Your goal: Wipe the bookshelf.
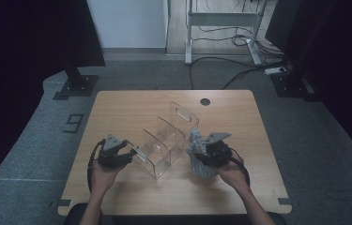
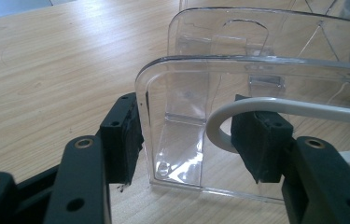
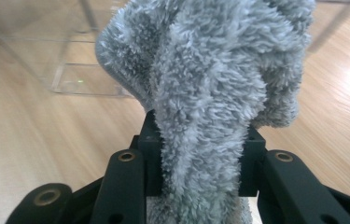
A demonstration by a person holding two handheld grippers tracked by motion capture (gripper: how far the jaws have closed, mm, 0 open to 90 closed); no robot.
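Observation:
A clear plastic organizer (image 1: 164,140) with several compartments stands on the wooden table (image 1: 131,108). My left gripper (image 1: 129,157) is at its near left end. In the left gripper view the jaws stand apart around the corner of the organizer (image 2: 186,116). One pad (image 2: 126,135) rests against the side wall, and the other pad (image 2: 256,144) is in front of the end wall. My right gripper (image 1: 202,157) is shut on a grey fluffy cloth (image 1: 204,169), just right of the organizer. The cloth (image 3: 210,70) bulges up out of the right gripper (image 3: 198,158), with the organizer (image 3: 70,60) behind it.
A round cable hole (image 1: 205,101) sits near the table's far edge. On the floor beyond stand a white desk frame (image 1: 220,28) with cables and black stands (image 1: 77,84) at both sides. Bare tabletop lies at the far left and near right.

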